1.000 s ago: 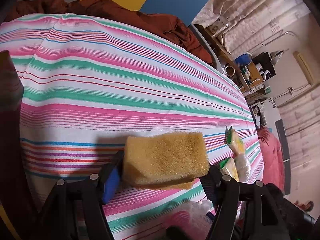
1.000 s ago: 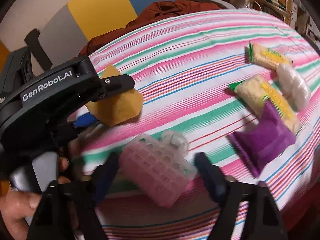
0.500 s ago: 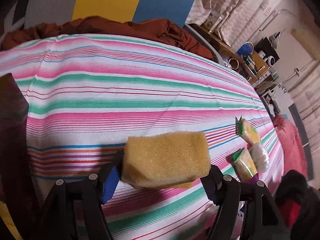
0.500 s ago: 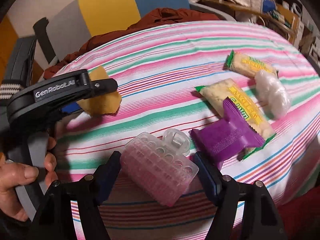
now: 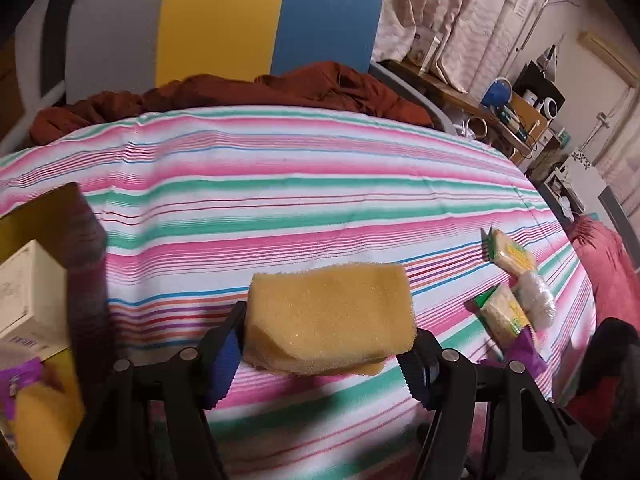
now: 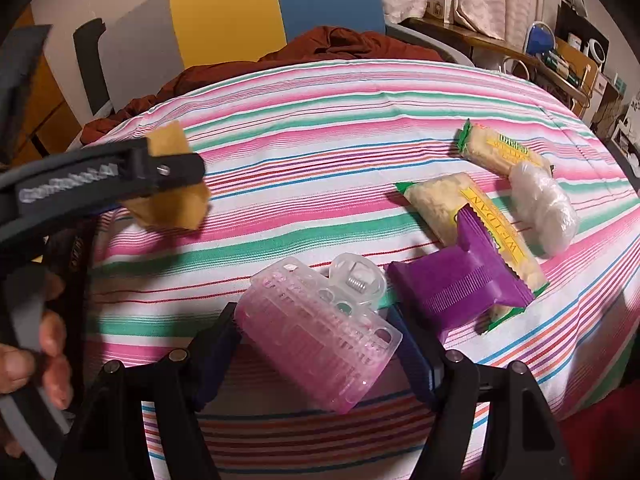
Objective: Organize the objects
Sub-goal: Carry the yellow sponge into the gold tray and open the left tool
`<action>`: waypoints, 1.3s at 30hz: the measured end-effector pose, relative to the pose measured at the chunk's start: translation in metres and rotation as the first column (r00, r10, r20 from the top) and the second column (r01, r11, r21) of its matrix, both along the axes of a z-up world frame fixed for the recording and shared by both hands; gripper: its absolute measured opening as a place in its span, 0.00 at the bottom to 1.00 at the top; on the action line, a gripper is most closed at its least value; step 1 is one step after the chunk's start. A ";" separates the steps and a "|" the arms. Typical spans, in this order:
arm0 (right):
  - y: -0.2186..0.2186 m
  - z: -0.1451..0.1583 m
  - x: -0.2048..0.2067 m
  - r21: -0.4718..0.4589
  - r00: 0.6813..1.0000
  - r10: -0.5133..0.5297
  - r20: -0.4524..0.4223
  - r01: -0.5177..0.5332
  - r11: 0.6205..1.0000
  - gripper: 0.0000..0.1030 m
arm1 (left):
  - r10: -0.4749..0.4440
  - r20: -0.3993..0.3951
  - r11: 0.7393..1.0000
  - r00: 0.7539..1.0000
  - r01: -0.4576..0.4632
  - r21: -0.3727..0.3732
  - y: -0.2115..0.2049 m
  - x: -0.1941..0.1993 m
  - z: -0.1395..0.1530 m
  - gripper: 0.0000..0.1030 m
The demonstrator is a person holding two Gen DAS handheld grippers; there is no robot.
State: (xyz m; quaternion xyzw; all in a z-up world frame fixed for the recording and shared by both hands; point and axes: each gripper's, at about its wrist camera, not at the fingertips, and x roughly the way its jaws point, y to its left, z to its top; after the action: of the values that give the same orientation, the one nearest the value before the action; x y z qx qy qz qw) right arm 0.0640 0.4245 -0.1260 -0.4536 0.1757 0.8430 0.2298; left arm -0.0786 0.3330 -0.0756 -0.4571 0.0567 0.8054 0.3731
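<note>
- Currently the left gripper (image 5: 326, 354), jaws closing, clamps the yellow foam sponge (image 5: 330, 322) above the striped bench's (image 5: 280, 184) near edge; a soft squeeze could let it slip.
- Right gripper (image 6: 316, 346) clamps the pink translucent plastic roller clip (image 6: 316, 334); its slick shell may twist free.

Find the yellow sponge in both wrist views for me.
Left wrist view: the yellow sponge sits low in the centre, between the fingers there.
Right wrist view: same sponge, left of centre, partly behind a black finger.
Shared landmark: the purple packet, at the right edge in the left view.
</note>
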 end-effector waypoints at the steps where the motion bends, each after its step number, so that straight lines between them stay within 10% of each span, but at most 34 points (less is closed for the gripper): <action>1: 0.000 0.000 0.001 0.003 1.000 0.000 -0.002 0.000 1.000 0.73 | 0.002 -0.012 1.000 1.000 -0.002 0.010 -0.004 0.003 0.005 0.67; 21: -0.019 0.001 -0.001 0.083 0.998 0.053 -0.024 -0.051 0.995 0.73 | 0.104 -0.170 0.991 0.980 -0.087 0.103 -0.097 0.046 0.080 0.68; 39: -0.032 0.001 -0.008 0.117 0.994 0.105 -0.023 -0.101 0.988 0.73 | 0.267 -0.225 0.963 0.937 -0.249 0.105 -0.186 0.044 0.092 0.68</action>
State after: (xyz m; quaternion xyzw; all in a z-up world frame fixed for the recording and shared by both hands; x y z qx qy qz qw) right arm 0.0556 0.3923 -0.1253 -0.4355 0.1061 0.8691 0.2094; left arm -0.0347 0.1470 0.0163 -0.3470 0.0101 0.8976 0.2717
